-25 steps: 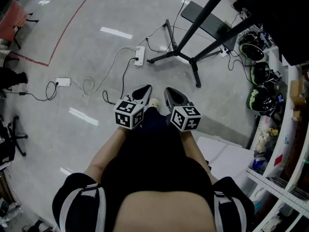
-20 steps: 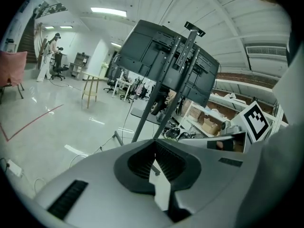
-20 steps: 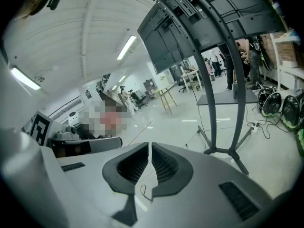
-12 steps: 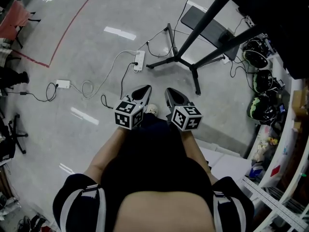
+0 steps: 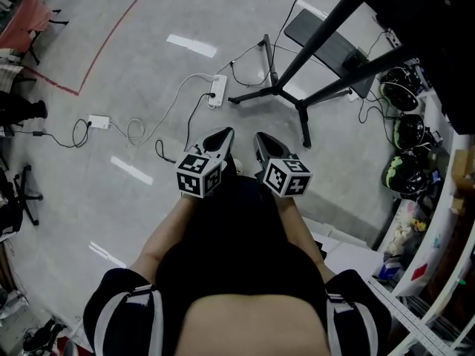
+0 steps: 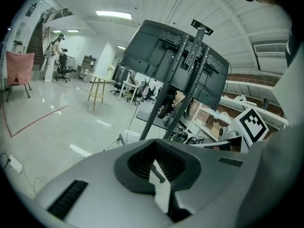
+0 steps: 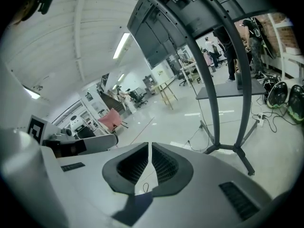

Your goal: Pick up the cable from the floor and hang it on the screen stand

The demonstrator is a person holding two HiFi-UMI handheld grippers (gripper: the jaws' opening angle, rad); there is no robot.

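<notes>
1. Both grippers sit side by side in front of the person's waist, and neither carries anything. The left gripper [image 5: 225, 133] has its jaws pressed together at the tips. The right gripper [image 5: 259, 136] matches it, with only a thin slit between the pads.
2. The cable [image 5: 159, 148] lies on the floor, ahead and to the left of the left jaws and well below them. It is a thin black run ending in a small loop.
3. A white cable [image 5: 135, 130] curls further left and runs on to the power strip [image 5: 217, 89]. Which one the task means is a guess, but the black one is nearest.
4. This reads as the approach, with the pick not yet begun.
5. To do it well, spread the left jaws on the way down rather than at the floor. A flat, thin cable needs the pads to straddle it cleanly.
6. Come in across the cable's run and aim for the loose looped end, away from the strip, so the lift pulls no plug.
7. The stand [image 5: 278, 91] is ahead and to the right of the right jaws, well apart from the cable. Keep the right gripper free to gather slack, and watch the stand's legs and the wires around its foot.
</notes>
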